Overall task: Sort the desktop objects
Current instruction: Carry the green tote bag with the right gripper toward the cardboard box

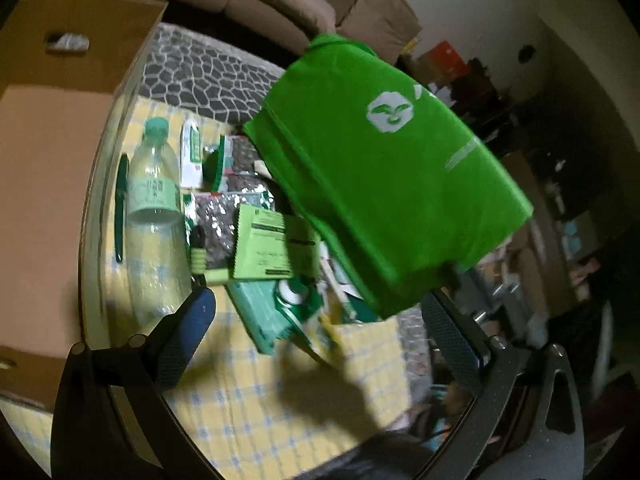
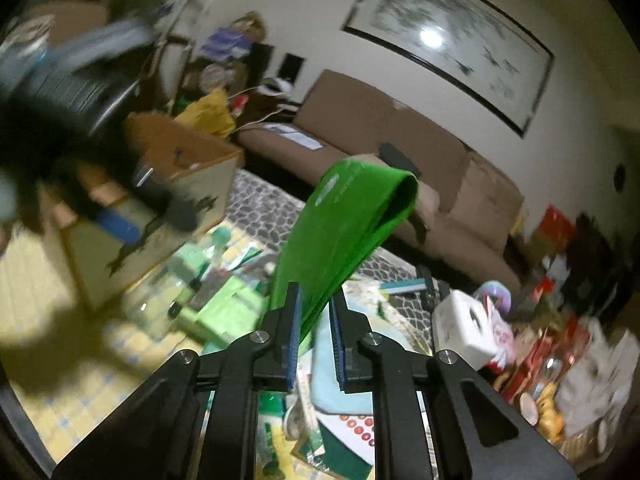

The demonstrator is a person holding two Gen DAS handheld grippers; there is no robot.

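An open brown cardboard box (image 1: pixel 52 152) stands at the table's left edge, cut off by the frame. A bright green folded fabric bag with a white logo (image 1: pixel 384 168) hangs in the air above the yellow checked tablecloth (image 1: pixel 248 396), hiding much of the green clutter beneath. The right gripper (image 2: pixel 316 312) pinches the bag's lower edge. The left gripper (image 1: pixel 320 320) gapes wide, holding nothing. A clear plastic bottle with a green cap (image 1: pixel 154 208) lies beside the box; the motion blur makes the smaller packets hard to read
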